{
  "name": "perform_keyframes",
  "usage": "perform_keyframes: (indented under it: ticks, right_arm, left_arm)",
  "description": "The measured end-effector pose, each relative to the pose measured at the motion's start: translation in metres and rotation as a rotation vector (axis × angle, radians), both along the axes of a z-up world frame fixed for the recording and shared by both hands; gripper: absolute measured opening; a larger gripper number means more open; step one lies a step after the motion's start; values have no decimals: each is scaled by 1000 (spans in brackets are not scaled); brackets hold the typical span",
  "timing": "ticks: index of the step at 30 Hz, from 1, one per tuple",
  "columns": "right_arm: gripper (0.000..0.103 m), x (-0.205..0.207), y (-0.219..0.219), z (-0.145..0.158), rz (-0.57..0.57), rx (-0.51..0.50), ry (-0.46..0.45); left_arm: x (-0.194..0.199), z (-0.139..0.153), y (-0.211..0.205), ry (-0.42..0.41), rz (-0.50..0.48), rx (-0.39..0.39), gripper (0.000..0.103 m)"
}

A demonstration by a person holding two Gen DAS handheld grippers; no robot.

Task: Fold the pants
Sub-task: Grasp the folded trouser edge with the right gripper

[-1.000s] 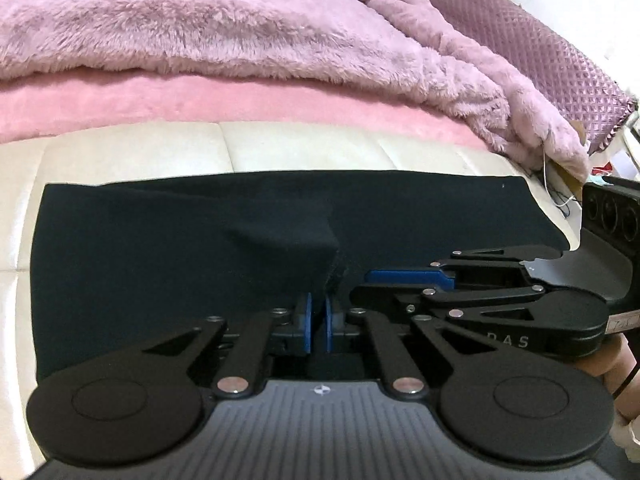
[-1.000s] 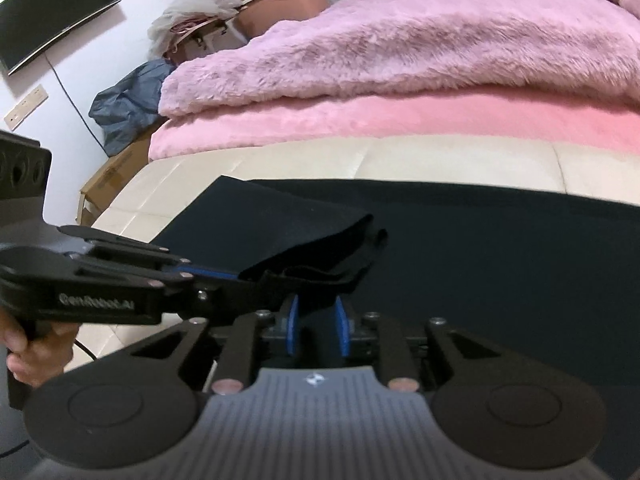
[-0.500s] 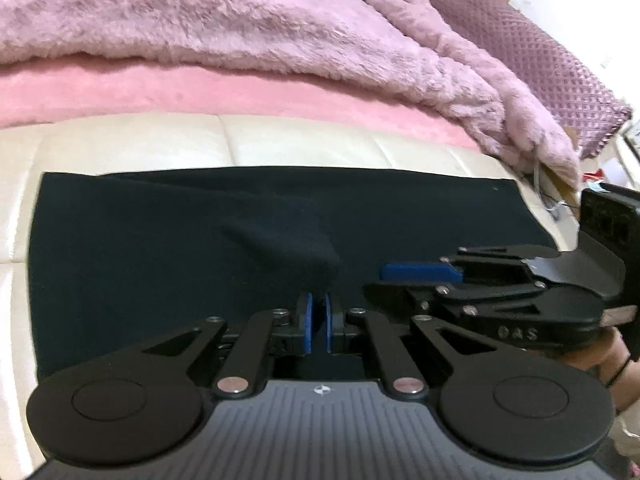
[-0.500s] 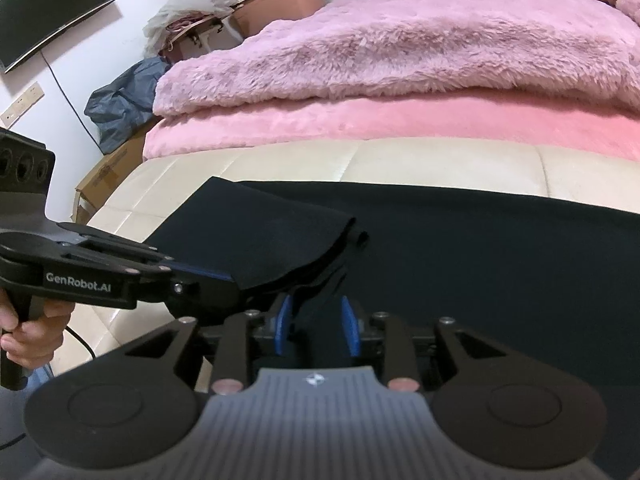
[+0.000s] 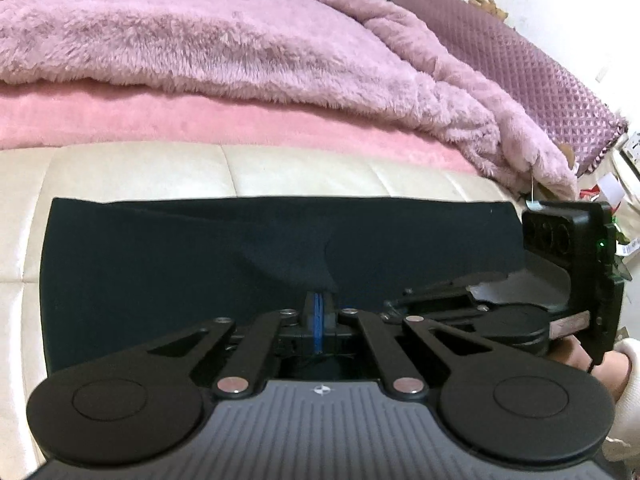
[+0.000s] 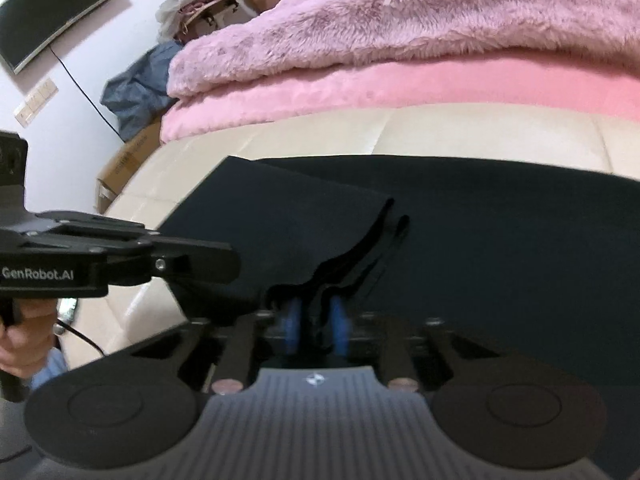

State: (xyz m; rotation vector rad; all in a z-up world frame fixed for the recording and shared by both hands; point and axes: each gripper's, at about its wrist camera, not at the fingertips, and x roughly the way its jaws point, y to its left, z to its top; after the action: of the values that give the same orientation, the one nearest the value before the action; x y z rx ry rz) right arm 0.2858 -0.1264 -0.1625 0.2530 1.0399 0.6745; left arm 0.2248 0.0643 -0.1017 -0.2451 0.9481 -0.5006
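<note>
Black pants (image 5: 200, 264) lie flat across a cream padded surface (image 5: 120, 168). At their near edge my left gripper (image 5: 319, 308) is closing, its blue pads pressed together on a small tented pinch of the cloth. My right gripper (image 6: 314, 320) is also closing, and a thick bunch of the pants' folded layers (image 6: 340, 256) fills the gap between its blue pads (image 6: 291, 322). The two grippers sit close side by side. The right one (image 5: 394, 304) shows low at the right of the left wrist view. The left one (image 6: 228, 264) reaches in from the left of the right wrist view.
A fluffy pink blanket (image 5: 240, 48) on a pink sheet rises just behind the pants. A purple quilted pillow (image 5: 540, 80) lies at the far right. Beyond the left end stand a cardboard box (image 6: 128, 160), a grey-blue bag (image 6: 136, 92) and a wall screen (image 6: 52, 8).
The right gripper's pads have narrowed onto the bunched fabric and it has shifted slightly forward and down. The left pads have drawn fully together on their pinch.
</note>
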Motion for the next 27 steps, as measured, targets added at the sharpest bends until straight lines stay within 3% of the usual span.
perform_keyframes:
  ticks: [4, 7, 11, 17, 18, 21, 24, 27]
  right_arm:
    - [0, -8, -11, 9, -16, 68, 35]
    - [0, -10, -15, 3, -33, 72, 101]
    - [0, -12, -12, -8, -62, 56, 143]
    - [2, -20, -16, 3, -75, -3, 103]
    - [6, -20, -18, 5, -88, -10, 97]
    - [28, -20, -31, 9, -159, 6, 93]
    - [33, -16, -41, 6, -222, 90, 133]
    - [40, -8, -44, -4, -278, 190, 209]
  left_arm:
    - [3, -1, 2, 11, 6, -1, 0]
    - [3, -13, -5, 35, -1, 54, 0]
    - [3, -29, -15, 72, -7, 44, 0]
    - [5, -45, -35, 120, -39, -1, 0]
    - [5, -48, -38, 131, -49, -10, 0]
    - [4, -47, -39, 135, -47, -23, 0]
    - [-2, -36, -30, 100, -31, -37, 0]
    - [-6, -27, -12, 68, 50, -24, 0]
